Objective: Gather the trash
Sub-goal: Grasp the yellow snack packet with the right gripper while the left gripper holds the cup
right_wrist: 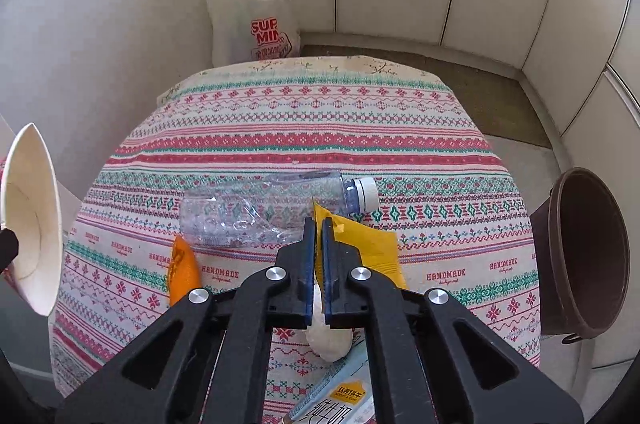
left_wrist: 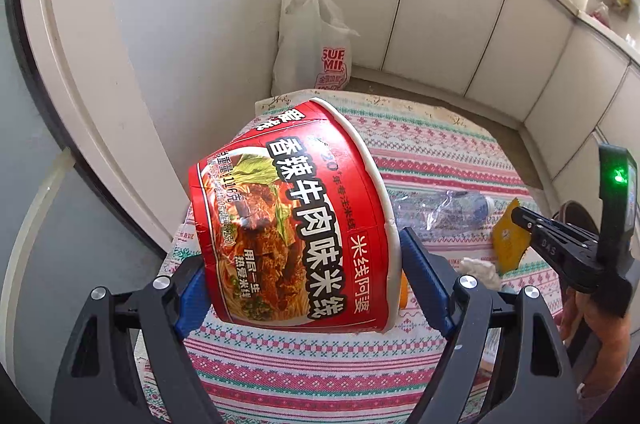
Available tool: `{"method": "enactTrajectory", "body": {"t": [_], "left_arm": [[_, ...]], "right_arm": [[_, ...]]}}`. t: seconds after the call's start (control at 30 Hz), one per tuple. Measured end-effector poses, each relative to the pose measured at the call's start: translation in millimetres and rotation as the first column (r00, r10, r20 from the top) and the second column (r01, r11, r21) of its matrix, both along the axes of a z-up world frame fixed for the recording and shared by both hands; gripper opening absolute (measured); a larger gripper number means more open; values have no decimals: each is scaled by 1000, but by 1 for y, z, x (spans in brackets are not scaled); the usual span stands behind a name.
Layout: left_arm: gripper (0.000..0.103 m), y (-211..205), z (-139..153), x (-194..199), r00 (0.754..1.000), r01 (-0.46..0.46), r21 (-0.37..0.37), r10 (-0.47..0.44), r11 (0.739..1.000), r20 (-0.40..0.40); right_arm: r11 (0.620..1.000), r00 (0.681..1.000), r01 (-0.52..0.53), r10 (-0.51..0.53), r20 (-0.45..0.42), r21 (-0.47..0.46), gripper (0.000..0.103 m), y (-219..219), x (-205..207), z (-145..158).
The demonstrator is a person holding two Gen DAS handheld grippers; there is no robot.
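I am holding one glossy red paper noodle bowl (left_wrist: 296, 220), round, tapered and tipped on its side, clamped between the blue ribbed pads of my left gripper (left_wrist: 304, 288) above the woven patterned tablecloth (right_wrist: 304, 127). My right gripper (right_wrist: 316, 256) is pinching one flat, crinkled yellow packet (right_wrist: 368, 252) with its jaws closed tight on the packet's edge. Lying on the cloth are one crushed clear plastic bottle (right_wrist: 260, 212) with a white cap, one orange wrapper (right_wrist: 184, 272), one wad of white tissue (right_wrist: 328, 340) and one printed sachet (right_wrist: 340, 396), while one round brown bin (right_wrist: 580, 252) is standing beside the table.
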State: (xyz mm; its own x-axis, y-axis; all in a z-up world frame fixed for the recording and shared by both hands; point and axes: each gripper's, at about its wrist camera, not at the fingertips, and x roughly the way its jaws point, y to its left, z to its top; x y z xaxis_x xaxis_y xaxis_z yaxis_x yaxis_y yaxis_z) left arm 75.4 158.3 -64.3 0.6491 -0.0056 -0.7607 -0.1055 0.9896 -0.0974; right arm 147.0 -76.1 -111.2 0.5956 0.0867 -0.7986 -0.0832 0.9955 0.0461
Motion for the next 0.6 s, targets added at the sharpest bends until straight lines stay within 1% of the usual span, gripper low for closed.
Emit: {"method": "enactTrajectory", "body": {"t": [0.17,0.33,0.6], "left_arm": [[81,-2,10,-3,998,-19,-18,20,1000,51],[81,-3,20,-9,992,-44,-47,49,998,112],[81,-15,33,-15,979,-46,-77,60,996,195]], "right_arm": [[999,997,-6,3,81,34,1,-1,-9,27],[997,987,-6,-7,163,80,1,-5,-17,55],[993,964,12,-43,263,120,1,-18,-29,85]]}}
